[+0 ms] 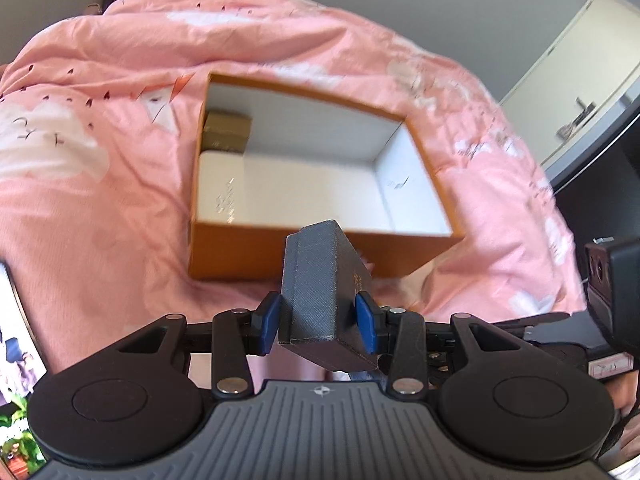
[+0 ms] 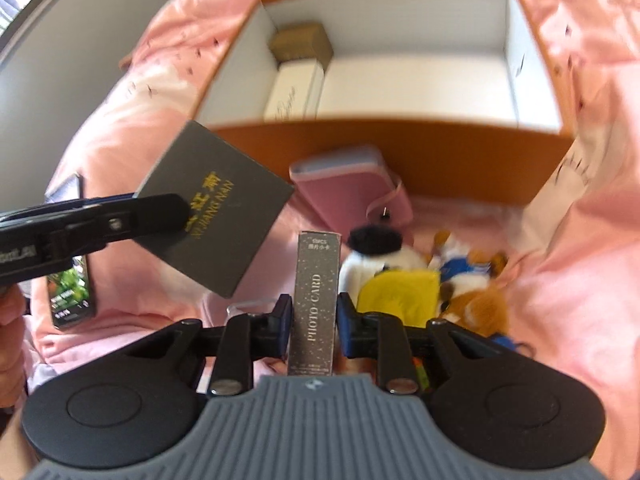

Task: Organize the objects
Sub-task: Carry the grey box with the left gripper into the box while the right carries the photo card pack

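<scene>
- Bed covered by a pink quilt point(image 1: 100, 208) with white cloud print, rumpled.
- Open orange box point(image 2: 400, 160), white inside, sat on the quilt.
- Pink wallet-like case point(image 2: 356, 188) lay just before the box's near wall.
- Plush toys point(image 2: 452, 276) in a heap beside the case; the count was unclear through blur.
- Phone point(image 2: 72, 292), screen lit, lay flat at the left.

The plush toys point(image 2: 460, 276) were blurred together; the right gripper point(image 2: 314, 314) hid their lower parts.
</scene>
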`<move>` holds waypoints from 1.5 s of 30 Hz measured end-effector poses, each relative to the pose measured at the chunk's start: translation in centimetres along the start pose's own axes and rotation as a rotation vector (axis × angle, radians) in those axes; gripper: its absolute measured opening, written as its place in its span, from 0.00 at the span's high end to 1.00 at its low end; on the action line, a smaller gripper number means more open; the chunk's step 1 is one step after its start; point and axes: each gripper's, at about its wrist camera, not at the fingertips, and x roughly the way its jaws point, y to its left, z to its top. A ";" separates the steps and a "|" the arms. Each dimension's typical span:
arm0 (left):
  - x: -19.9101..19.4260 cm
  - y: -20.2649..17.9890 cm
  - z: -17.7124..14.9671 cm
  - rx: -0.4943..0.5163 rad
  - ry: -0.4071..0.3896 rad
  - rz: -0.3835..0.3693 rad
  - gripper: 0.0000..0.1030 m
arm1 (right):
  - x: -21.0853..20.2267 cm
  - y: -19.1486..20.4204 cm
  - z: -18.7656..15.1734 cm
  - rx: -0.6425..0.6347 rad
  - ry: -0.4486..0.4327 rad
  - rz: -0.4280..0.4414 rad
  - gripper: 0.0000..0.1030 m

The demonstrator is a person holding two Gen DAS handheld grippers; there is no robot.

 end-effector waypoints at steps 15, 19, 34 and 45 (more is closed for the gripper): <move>2.1 -1.9 5.0 0.000 -0.121 0.019 0.56 | -9.1 -1.8 4.7 0.017 -0.325 -0.092 0.76; 3.7 -1.7 6.5 0.009 -0.121 0.033 0.56 | -10.0 -3.0 7.0 0.043 -0.404 -0.090 0.76; 13.0 1.5 7.2 -0.093 0.049 0.128 0.56 | -0.3 -7.3 12.4 0.184 -0.318 -0.090 0.76; 15.6 3.6 7.5 -0.160 0.186 0.101 0.55 | 3.7 -7.6 13.0 0.189 -0.242 -0.059 0.76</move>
